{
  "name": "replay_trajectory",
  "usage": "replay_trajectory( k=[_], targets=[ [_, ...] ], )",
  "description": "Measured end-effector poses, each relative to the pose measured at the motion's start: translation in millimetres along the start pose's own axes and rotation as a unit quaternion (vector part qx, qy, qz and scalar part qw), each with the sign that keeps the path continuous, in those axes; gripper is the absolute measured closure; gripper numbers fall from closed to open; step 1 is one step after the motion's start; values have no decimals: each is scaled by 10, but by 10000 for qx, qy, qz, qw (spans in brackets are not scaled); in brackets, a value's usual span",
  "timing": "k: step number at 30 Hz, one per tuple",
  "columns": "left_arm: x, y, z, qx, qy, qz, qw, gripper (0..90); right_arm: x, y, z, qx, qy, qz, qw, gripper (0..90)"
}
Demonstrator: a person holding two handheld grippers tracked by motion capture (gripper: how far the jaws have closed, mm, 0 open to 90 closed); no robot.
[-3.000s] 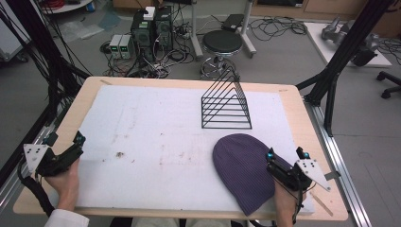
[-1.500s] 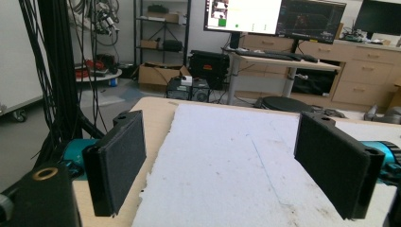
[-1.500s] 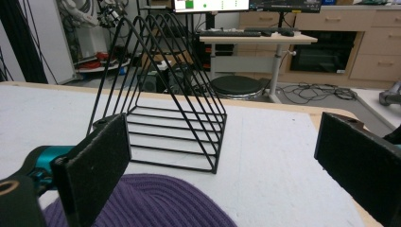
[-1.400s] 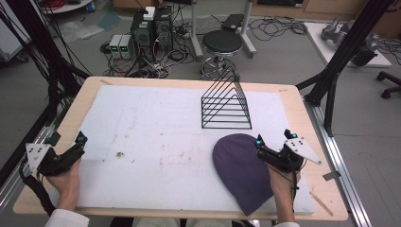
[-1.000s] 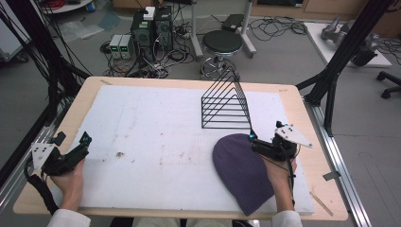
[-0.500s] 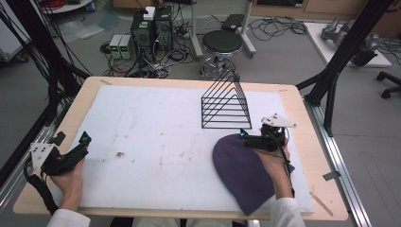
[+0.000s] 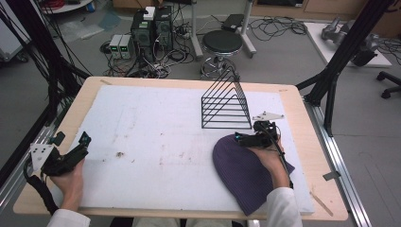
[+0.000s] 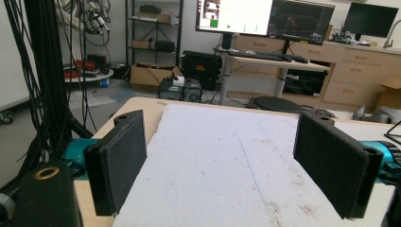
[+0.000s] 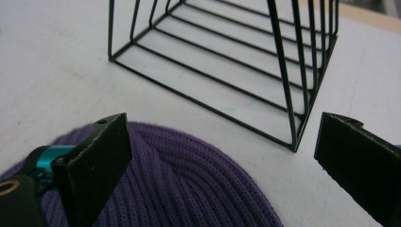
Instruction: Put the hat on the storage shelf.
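A cable-strewn lab floor surrounds the wooden counter (image 7: 293, 94), topped with a white foam sheet (image 7: 156, 127). A purple ribbed-knit beanie (image 7: 241, 172) lies flat at its near right, just short of the black wire rack (image 7: 226, 106). Nothing is grasped yet: the right tongs (image 7: 243, 139) hover wide open over the beanie's rounded crown, and the left tongs (image 7: 78, 146) gape empty far left.
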State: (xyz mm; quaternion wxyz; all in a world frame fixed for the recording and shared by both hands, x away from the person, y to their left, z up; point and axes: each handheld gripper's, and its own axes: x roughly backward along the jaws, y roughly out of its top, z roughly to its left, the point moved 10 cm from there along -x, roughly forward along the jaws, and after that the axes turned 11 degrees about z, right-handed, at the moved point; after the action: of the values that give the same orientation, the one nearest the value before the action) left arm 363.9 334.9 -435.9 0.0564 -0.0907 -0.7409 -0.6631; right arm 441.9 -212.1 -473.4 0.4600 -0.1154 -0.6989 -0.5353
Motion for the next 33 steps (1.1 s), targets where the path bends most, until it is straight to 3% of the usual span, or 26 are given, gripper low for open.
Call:
replay_trajectory(
  k=[9,23,29,31,33],
  targets=[
    [-7,-5,-9,-13,-27,18,10000,183,-158,-109,41,104,365,584,9976,49],
    [-6,-7,-38,21,-130,27,9999,197,-285,-184,-12,-4,537,809,9953,52],
    [-7,-10,-59,18,-192,35,9998,204,-355,-263,32,-2,738,1081,9914,65],
    [-8,-10,-73,22,-220,31,9998,205,-352,-262,31,-3,744,1076,9914,79],
    [-7,-12,-82,6,-234,42,9997,208,-323,-268,21,22,797,1070,9911,151]
  ],
)
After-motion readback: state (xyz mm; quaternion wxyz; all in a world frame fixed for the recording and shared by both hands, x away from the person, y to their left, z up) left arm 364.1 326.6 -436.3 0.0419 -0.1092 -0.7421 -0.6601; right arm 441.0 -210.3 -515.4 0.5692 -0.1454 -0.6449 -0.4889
